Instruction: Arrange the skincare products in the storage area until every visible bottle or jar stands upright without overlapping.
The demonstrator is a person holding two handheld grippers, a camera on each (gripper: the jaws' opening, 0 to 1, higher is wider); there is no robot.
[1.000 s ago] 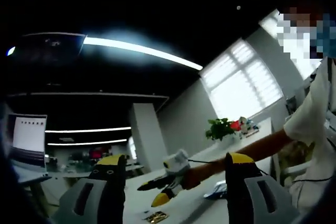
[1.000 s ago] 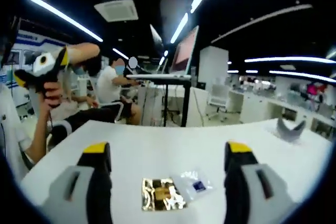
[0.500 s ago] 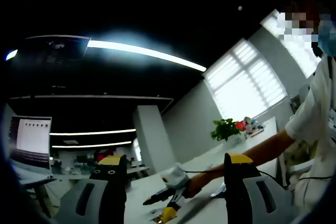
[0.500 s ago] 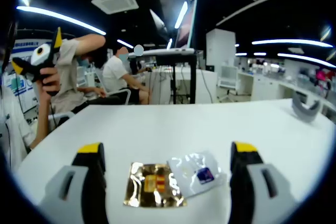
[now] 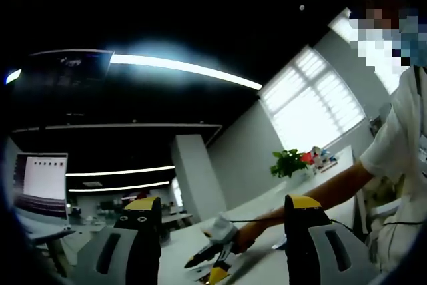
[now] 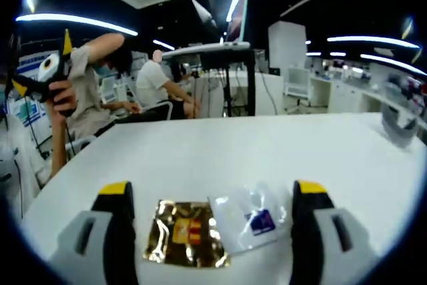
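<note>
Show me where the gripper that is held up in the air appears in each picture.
Left gripper view: the grey, yellow-tipped left gripper is this view's own, with its two jaws rising from the bottom edge.
Right gripper view: far left, raised above the tabletop.
Shared landmark: the white table.

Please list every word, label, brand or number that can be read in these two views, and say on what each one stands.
None can be read.
Gold packet: red and yellow print, too blurred.
Clear packet: a blue label, too small.
Laptop screen: a row of dark marks, too small.
Wall poster: blue lettering, too blurred.
</note>
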